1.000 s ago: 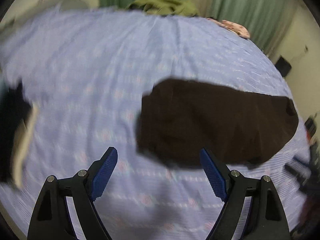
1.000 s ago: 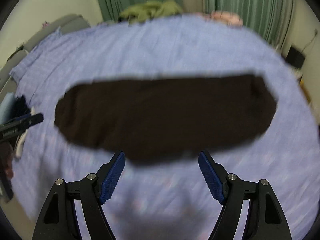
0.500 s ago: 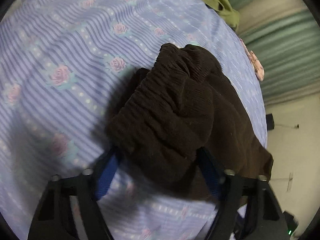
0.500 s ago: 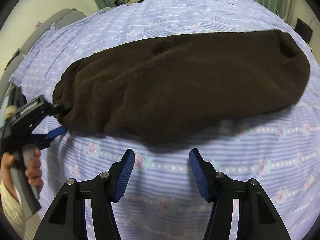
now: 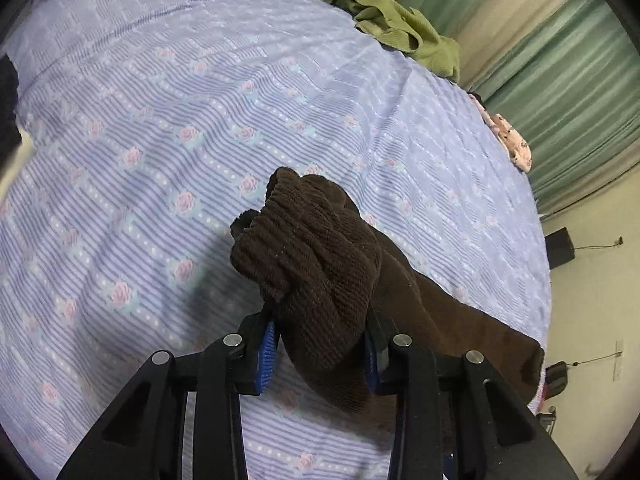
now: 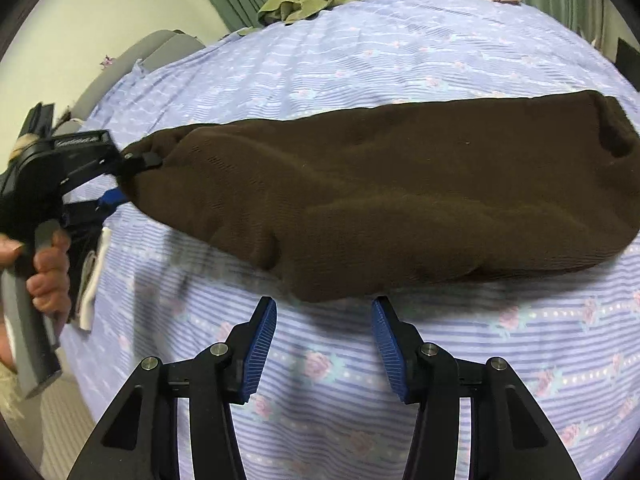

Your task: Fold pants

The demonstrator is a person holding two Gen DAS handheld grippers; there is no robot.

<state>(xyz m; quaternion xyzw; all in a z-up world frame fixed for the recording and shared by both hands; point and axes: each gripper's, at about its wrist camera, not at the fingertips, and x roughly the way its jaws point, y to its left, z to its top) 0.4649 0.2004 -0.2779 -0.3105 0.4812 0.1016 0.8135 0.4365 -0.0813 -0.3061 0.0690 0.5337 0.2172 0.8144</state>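
Dark brown knit pants (image 6: 400, 196) lie stretched across the bed, folded lengthwise. My left gripper (image 5: 320, 336) is shut on the bunched ribbed waistband end of the pants (image 5: 312, 264) and holds it lifted off the sheet. In the right wrist view the left gripper (image 6: 128, 180) shows at the left end of the pants, held by a hand. My right gripper (image 6: 324, 328) is open and empty, just in front of the near edge of the pants at their middle.
The bed has a lilac striped sheet with roses (image 5: 160, 120). A green garment (image 5: 400, 28) and a pink floral cloth (image 5: 516, 144) lie at the far edge by green curtains. A grey sofa (image 6: 132, 56) stands at the left. A white cloth (image 6: 90, 284) lies at the bed's left edge.
My left gripper has shut on the waistband end and lifted it. My right gripper has come closer to the near edge of the pants and stays open.
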